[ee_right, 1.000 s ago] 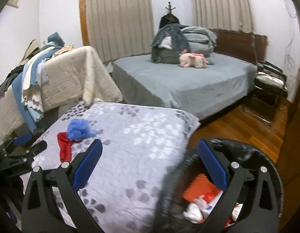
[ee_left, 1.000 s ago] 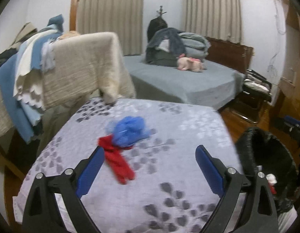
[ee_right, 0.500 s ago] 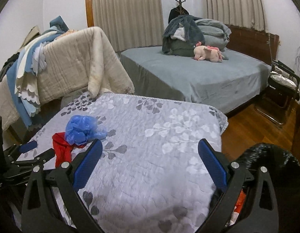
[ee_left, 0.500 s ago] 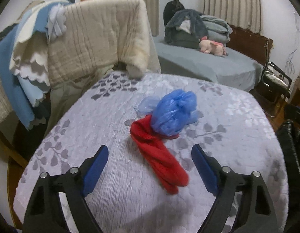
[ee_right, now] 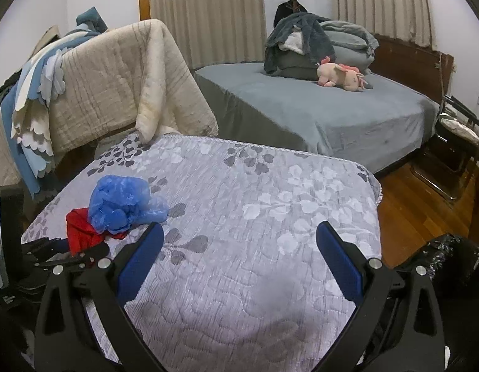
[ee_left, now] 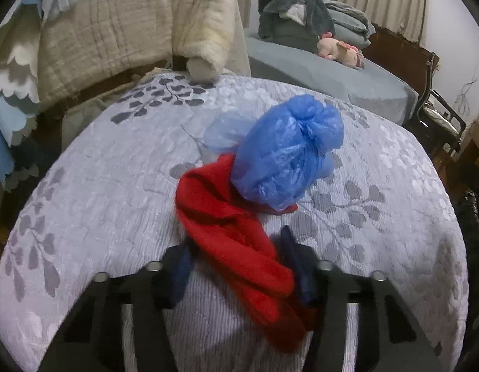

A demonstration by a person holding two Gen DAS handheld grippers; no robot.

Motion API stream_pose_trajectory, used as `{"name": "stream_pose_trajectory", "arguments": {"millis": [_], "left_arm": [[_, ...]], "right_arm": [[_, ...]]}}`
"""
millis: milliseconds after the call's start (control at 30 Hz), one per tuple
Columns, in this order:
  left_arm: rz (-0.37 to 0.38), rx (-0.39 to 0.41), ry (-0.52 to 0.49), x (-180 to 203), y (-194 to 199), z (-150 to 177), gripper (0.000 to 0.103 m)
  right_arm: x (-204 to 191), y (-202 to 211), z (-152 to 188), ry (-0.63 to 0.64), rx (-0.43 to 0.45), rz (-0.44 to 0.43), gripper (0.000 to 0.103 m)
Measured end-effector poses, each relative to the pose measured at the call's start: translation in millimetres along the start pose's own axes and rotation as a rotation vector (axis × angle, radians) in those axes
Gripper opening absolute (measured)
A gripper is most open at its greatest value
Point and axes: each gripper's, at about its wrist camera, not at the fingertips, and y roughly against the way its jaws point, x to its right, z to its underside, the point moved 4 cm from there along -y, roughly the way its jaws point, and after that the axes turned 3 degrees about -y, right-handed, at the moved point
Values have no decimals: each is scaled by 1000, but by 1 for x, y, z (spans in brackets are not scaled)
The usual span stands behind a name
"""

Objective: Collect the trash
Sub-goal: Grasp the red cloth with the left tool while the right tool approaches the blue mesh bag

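the left gripper (ee_left: 239, 266) has just been closing, and its two dark blue fingers (ee_left: 180, 271) now stand on both sides of the red cloth (ee_left: 236, 241). the near end of the cloth lies between them. the picture is blurred there, so it is hard to say if the fingers already press the cloth; they look close to it but perhaps not yet tight. the gripper comes from above and points down at a slope, probably because the cloth lies flat on the table (ee_left: 93, 167) and must be pinched from its sides.

the right gripper (ee_right: 239, 257) is wide open and holds nothing. it hangs over a bare part of the table, well apart from the cloth, most likely waiting for its turn.

the red cloth is long and twisted. its far end goes under a crumpled blue plastic bag (ee_left: 286, 155), which sits on top of it. both lie on the grey quilted cover with leaf pattern. if the cloth is lifted, the bag can roll off or come with it.

a black trash bin (ee_right: 456, 257) stands at the right edge of the table, near the right gripper, so the trash has a short way to go.

behind the table there is a chair covered with a beige blanket (ee_right: 115, 83), and a bed (ee_right: 332, 114) with a pink plush toy (ee_right: 341, 76).
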Motion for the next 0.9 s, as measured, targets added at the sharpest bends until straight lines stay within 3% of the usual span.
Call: {"name": "stream_pose_trajectory", "arguments": {"millis": [67,133,667,900], "left_arm": [[6,3,11,-2,0,-1,20],[16,7,23,-4,2,-1,14],[-105,141,81,-59,69,0,12],[-183,173,152,-95,78,-1,12]], "right_arm": [[-2,-3,1,0,-6,-3,96],[-5,-6,2,4,-10,-7,96],[-60,-25,-1,59,-26,-95,96],[-99,-44,-13,84,-23,-148,96]]}}
